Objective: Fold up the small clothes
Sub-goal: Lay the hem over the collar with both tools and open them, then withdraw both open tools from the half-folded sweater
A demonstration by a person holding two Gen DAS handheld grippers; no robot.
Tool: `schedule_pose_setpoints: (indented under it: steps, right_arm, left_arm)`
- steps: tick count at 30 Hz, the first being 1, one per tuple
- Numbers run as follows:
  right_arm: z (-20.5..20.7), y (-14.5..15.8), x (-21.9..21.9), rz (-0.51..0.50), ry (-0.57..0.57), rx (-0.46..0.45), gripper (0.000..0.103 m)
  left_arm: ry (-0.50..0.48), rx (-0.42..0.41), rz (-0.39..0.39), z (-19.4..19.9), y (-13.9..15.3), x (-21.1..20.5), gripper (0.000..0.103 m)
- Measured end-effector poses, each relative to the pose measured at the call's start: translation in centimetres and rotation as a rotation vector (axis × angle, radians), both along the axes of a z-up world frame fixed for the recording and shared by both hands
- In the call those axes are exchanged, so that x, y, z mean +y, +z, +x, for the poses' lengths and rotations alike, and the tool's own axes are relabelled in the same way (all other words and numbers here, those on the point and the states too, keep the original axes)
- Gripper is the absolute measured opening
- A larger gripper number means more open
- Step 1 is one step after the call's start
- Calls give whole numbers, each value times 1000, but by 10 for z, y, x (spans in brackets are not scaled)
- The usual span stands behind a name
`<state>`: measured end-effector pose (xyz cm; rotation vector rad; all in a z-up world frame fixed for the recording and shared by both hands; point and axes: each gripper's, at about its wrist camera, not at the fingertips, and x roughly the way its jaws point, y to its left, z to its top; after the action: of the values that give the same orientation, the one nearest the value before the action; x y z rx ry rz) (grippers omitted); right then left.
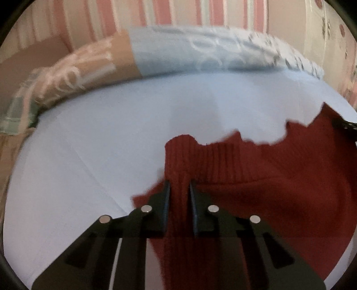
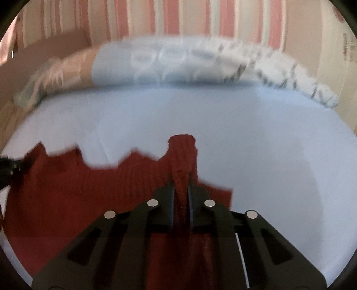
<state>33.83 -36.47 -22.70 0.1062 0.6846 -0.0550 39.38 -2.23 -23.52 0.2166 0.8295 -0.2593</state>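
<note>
**Both hand-held grippers clamped on the red knit**

Your left hand-held gripper (image 1: 179, 185) is pinched narrow on a bunched fold of the dark red ribbed garment (image 1: 256, 178), with the cloth rising between the pads. Your right hand-held gripper (image 2: 181, 180) grips another bunched fold of the same garment (image 2: 78, 189) the same way. The garment lies spread on the pale blue bed sheet (image 1: 89, 145), its ragged far edge stretched between your two grips. Beyond it, a rolled patterned blanket (image 1: 189, 51) lies along the sheet's far side, under a wall with pink stripes (image 2: 156, 17).
</note>
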Motion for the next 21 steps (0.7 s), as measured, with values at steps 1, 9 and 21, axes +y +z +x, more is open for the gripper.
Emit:
schedule_pose_setpoints:
  steps: [1,9,21]
  right_arm:
    - [1,0,-4,8,-21,-3,10]
    - [29,-42,-5,-32,-69,179,11]
    - [-61,25,30,25,101,-19,83]
  left_arm:
    - [18,-5,-4,2,2,5,16]
    - [9,105,64,27,-32,6,25]
    - [24,-54,12,-49,42,10,66]
